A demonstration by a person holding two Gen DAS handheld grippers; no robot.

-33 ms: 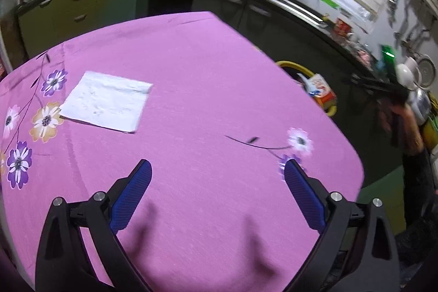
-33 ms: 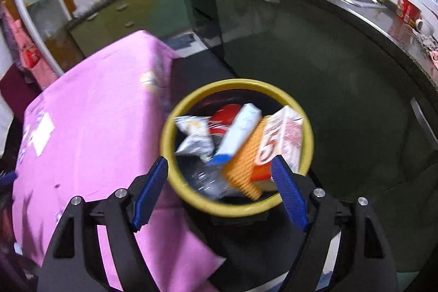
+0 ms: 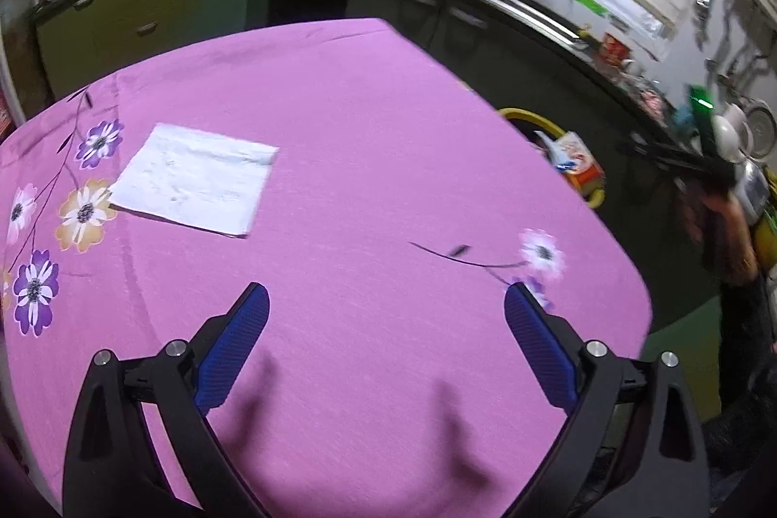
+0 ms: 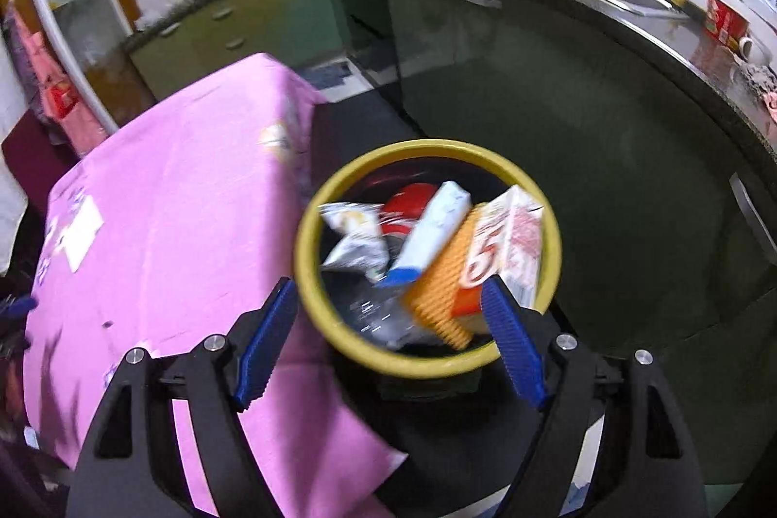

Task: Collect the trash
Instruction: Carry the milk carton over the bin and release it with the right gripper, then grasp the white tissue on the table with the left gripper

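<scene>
A white paper napkin (image 3: 194, 179) lies flat on the pink flowered tablecloth (image 3: 369, 158), far left of my left gripper (image 3: 386, 299), which is open and empty above the cloth. The napkin also shows small in the right wrist view (image 4: 83, 232). My right gripper (image 4: 388, 292) is open and empty, hovering over a yellow-rimmed bin (image 4: 311, 226) beside the table. The bin holds an orange carton (image 4: 485, 256), a white and blue box (image 4: 427, 236), a crumpled wrapper (image 4: 352, 234) and a red item (image 4: 408, 202). The bin also shows past the table's right edge in the left wrist view (image 3: 527, 115).
Dark kitchen cabinets (image 4: 558, 91) and a counter with a sink (image 3: 544, 3) run behind the bin. Green drawers (image 3: 141, 8) stand at the far left. The table's right edge (image 3: 607, 226) drops to the floor near the bin.
</scene>
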